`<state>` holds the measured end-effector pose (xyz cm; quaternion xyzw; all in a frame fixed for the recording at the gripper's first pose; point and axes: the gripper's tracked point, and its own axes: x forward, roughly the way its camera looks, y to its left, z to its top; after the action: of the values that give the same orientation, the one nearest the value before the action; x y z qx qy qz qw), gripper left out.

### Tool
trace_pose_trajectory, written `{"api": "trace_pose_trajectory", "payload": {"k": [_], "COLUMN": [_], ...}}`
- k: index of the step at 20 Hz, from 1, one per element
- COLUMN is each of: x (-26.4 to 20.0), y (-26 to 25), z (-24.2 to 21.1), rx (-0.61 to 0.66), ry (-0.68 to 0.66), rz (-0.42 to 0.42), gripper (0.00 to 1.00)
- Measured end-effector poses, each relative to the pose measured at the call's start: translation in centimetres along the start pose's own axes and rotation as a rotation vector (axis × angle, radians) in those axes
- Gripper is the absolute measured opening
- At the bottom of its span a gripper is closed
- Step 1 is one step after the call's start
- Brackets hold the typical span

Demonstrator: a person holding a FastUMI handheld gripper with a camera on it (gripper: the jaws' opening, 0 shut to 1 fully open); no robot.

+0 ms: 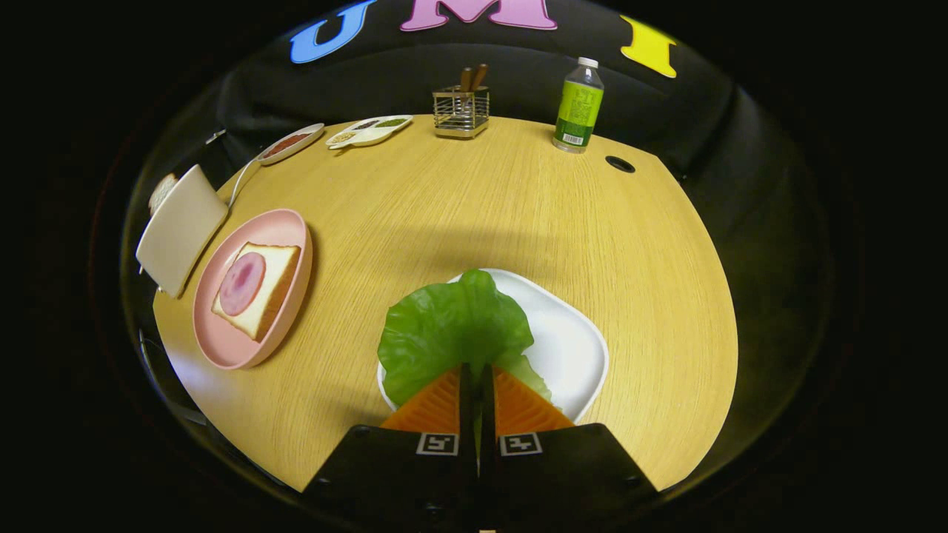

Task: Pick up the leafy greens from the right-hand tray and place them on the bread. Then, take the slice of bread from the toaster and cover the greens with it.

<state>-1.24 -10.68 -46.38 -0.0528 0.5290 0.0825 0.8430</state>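
My gripper (476,368) is shut on the near edge of the leafy greens (452,333), a single green lettuce leaf that spreads ahead of the fingers over the white tray (574,344). To the left lies a pink plate (278,226) holding a slice of bread (275,275) with a round slice of ham (242,283) on top. Beyond the plate stands a cream toaster (180,229), and a slice of bread (161,191) pokes out of its top.
Along the far edge of the wooden table (474,200) stand a green-labelled bottle (578,107), a wire holder with wooden handles (461,109), a white divided condiment dish (370,131) and a small dish of red sauce (289,143). A cable hole (619,163) sits near the bottle.
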Motion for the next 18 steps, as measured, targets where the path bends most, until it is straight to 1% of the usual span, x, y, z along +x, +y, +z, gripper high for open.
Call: {"api": "trace_pose_trajectory", "payload": {"k": [2,4,9,12,14,18], "x": [-0.4,-1.4,-4.6,-6.7,-8.1,-10.4], "y": [-0.1,-0.3,0.0,1.1,1.9,5.1], "z": [0.4,1.3,3.6,5.1,6.2,8.2], "rx": [0.022,0.011,0.053,0.08,0.076,0.048], "ry": [0.008,-0.012,-0.058,-0.099,-0.127,-0.175], "rz": [-0.022,-0.05,-0.072,-0.071,-0.07,-0.038], "gripper": [0.05,0.06,0.06,0.06,0.05,0.06]}}
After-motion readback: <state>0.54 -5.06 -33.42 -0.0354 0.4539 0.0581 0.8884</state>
